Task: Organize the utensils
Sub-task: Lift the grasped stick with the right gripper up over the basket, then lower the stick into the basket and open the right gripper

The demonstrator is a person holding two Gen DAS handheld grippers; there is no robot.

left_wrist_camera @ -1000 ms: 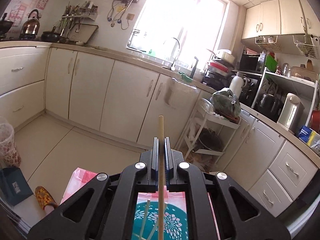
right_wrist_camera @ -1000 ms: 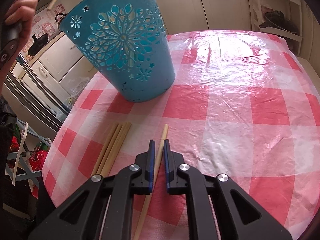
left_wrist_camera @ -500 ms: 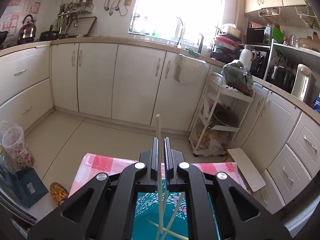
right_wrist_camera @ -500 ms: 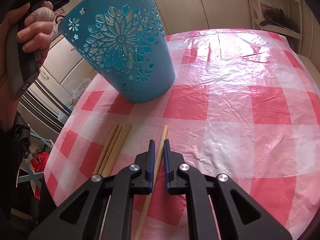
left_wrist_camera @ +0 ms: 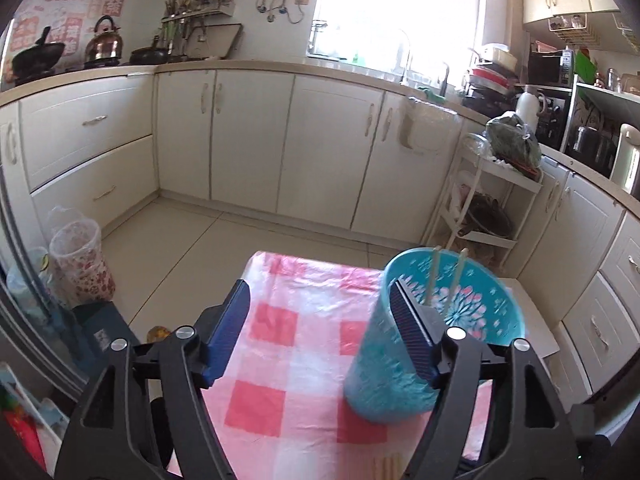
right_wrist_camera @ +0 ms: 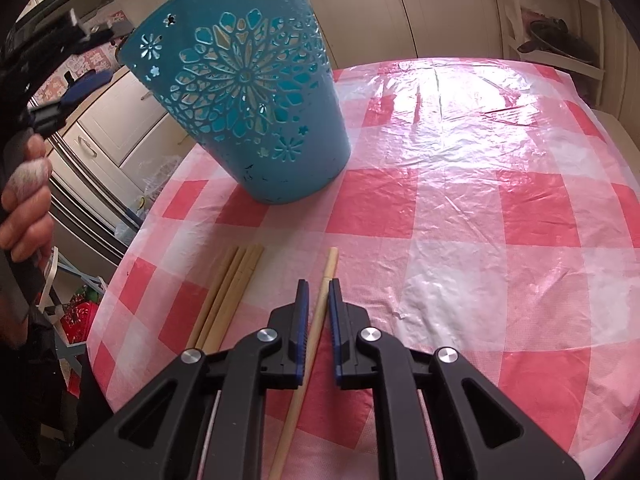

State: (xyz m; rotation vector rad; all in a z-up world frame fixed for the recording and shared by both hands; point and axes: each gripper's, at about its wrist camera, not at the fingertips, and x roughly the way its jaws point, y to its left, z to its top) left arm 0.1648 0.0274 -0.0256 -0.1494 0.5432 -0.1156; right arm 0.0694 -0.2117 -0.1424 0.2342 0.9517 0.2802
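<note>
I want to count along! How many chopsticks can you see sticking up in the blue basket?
2. The left chopstick and the right chopstick lean side by side on the far rim of the blue basket. More may be hidden inside.

The left wrist camera sits behind the left gripper (left_wrist_camera: 320, 320) and looks forward and a little downward over the table (left_wrist_camera: 288, 344) toward the kitchen cabinets (left_wrist_camera: 248, 140) and the window (left_wrist_camera: 400, 8). It is above the table, near the teal basket (left_wrist_camera: 384, 380), and sees into the basket's open top. The right wrist camera sits behind the right gripper (right_wrist_camera: 318, 296) and looks more steeply down, very near the checked tablecloth (right_wrist_camera: 460, 200). It sees the basket (right_wrist_camera: 256, 92) from the side and low. Both views share the basket and the tablecloth. The right view also catches the left gripper (right_wrist_camera: 80, 60) at its left edge.
</note>
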